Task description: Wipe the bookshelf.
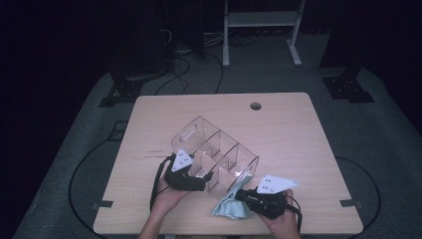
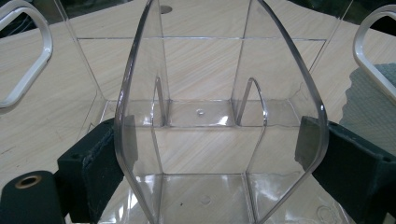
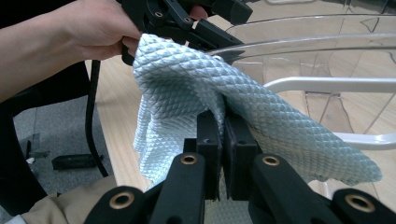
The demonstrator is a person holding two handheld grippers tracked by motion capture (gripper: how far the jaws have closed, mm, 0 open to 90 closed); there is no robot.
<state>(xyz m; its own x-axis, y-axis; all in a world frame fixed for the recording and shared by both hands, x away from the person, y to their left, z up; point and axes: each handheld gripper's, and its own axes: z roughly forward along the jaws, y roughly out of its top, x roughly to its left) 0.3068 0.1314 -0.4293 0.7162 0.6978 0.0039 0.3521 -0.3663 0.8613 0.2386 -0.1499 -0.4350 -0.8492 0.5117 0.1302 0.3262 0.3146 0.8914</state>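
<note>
A clear plastic organizer (image 1: 219,149) with several compartments and cut-out handles lies tilted on the wooden table (image 1: 283,124). My left gripper (image 1: 201,179) is shut on its near end; in the left gripper view both pads (image 2: 100,172) press on the organizer's (image 2: 201,116) curved wall from either side. My right gripper (image 1: 244,195) is near the table's front edge, shut on a light blue waffle-weave cloth (image 1: 230,208). In the right gripper view the cloth (image 3: 187,84) drapes over the closed jaws of that gripper (image 3: 223,126), just beside the organizer's rim (image 3: 327,51) and the other hand's gripper (image 3: 187,18).
A round cable hole (image 1: 256,106) sits at the table's far edge. Bare wood lies to the right and far side of the organizer. A white frame (image 1: 259,20) and cables stand on the floor beyond the table.
</note>
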